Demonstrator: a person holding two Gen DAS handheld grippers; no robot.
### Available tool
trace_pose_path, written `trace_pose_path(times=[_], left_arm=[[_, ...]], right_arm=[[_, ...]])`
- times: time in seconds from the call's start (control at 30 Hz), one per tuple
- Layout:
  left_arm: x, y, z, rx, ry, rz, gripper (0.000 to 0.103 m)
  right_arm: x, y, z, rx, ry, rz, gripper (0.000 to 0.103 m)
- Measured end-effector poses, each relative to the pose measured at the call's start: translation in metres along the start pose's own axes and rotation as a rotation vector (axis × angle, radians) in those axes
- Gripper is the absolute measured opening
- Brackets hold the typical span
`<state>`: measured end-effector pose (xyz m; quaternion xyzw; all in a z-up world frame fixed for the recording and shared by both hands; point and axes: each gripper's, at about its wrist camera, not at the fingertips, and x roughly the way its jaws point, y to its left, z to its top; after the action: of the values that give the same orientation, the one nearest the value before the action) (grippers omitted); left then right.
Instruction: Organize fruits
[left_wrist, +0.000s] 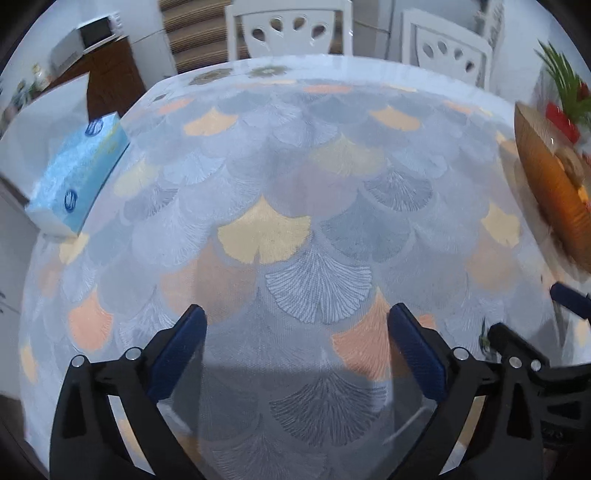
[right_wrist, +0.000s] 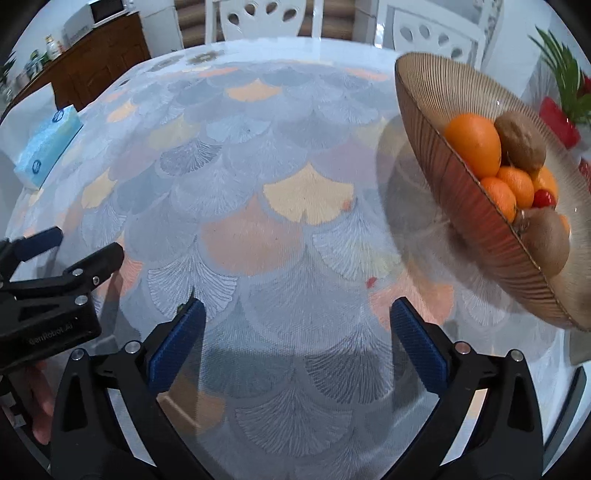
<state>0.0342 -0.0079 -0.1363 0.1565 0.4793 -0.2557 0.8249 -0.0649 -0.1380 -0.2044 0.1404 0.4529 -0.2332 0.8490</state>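
Bowl (right_wrist: 461, 177) cut off at rt edge; both grippers empty.

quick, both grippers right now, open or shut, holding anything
left gripper: open, holding nothing
right gripper: open, holding nothing

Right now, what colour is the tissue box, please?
Light blue tissue box, clearest in the left wrist view.

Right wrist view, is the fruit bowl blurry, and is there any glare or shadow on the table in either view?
Right wrist view: the fruit bowl is slightly motion-smeared, worst at its near rim; a dark shadow lies on the tablecloth between the open jaws. Left wrist view: the bowl is more smeared at the fisheye edge; a similar shadow, no strong glare.
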Motion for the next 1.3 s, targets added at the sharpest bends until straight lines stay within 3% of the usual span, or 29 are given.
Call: trace_pose_path(times=[0.13, 0.5, 1.3], left_arm=[[-0.003, 0.001, -0.008, -0.016, -0.072, 0.006, 0.098], [-0.002, 0.001, -0.011, -0.028, -0.104, 0.007, 0.098], [-0.002, 0.002, -0.011, -0.031, -0.112, 0.004, 0.098]], right_arm=[[0.000, -0.002, -0.002, 0.000, -0.031, 0.006, 0.100], [-0.001, 0.000, -0.014, 0.023, -0.140, 0.001, 0.100], [-0.001, 0.000, -0.015, 0.026, -0.148, 0.004, 0.100]])
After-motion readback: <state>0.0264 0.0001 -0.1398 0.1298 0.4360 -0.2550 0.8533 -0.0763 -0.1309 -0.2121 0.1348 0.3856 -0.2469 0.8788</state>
